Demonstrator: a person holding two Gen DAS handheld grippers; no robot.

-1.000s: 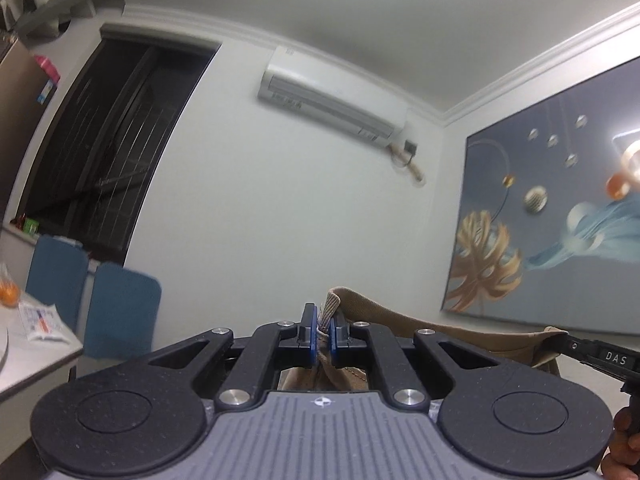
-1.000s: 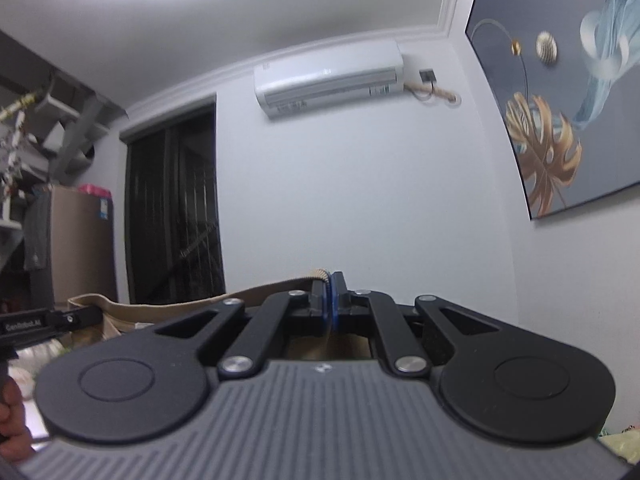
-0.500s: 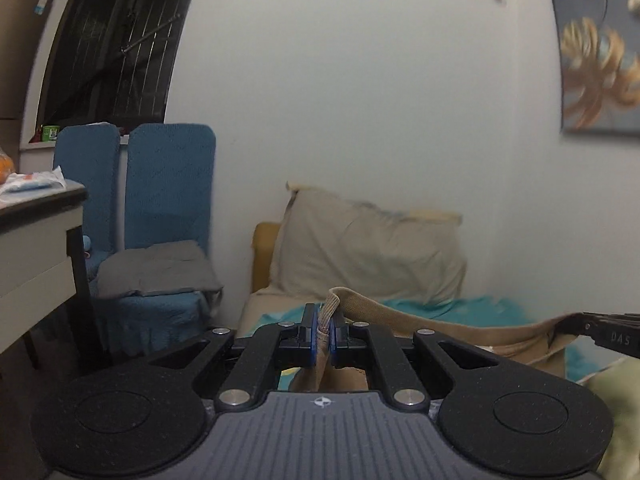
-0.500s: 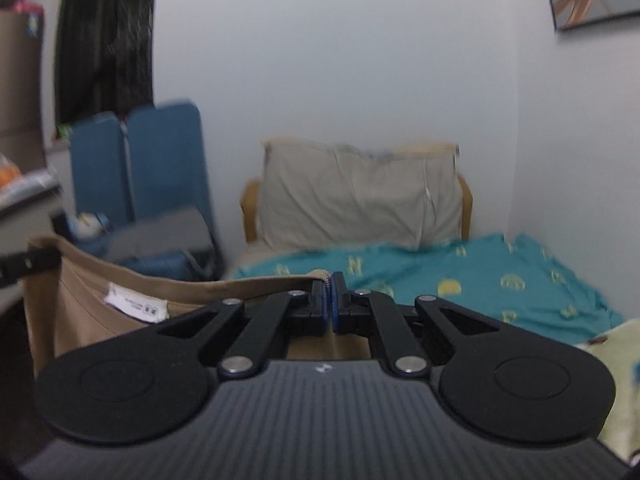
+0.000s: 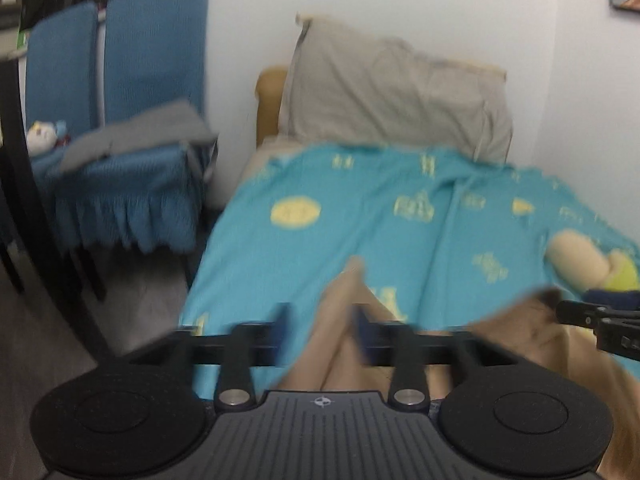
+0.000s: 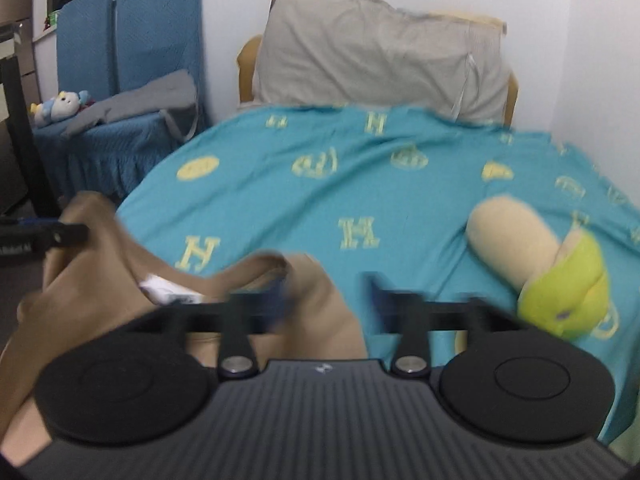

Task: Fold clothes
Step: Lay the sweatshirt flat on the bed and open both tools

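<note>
At the foot of the bed, a tan garment (image 5: pixel 344 344) of soft, limp cloth lies bunched in loose folds over the turquoise bedspread (image 5: pixel 360 220), with a white label (image 6: pixel 168 290) showing inside its drooping upper edge. The left gripper (image 5: pixel 320 322) has its blue-padded fingers spread apart, a raised ridge of the tan cloth standing between them and brushing the right-hand pad. The right gripper (image 6: pixel 330 298) is likewise spread wide, with a fold of the same cloth rising beside its left finger and bare bedspread showing at the other. Both pairs of fingers are blurred. The bedspread is thin and smooth, printed with yellow letters and oval emblems. On it, to the right, rests a plush toy (image 6: pixel 536 256), a rounded cream tube ending in a lime-green lump. A crumpled grey-beige pillow (image 6: pixel 380 52) leans upright against the wooden headboard (image 6: pixel 245 68). Left of the bed stands a blue chair (image 5: pixel 120 120) with a ruffled cover, carrying a folded grey cloth (image 5: pixel 140 136) and a small stuffed doll (image 6: pixel 60 106).
</note>
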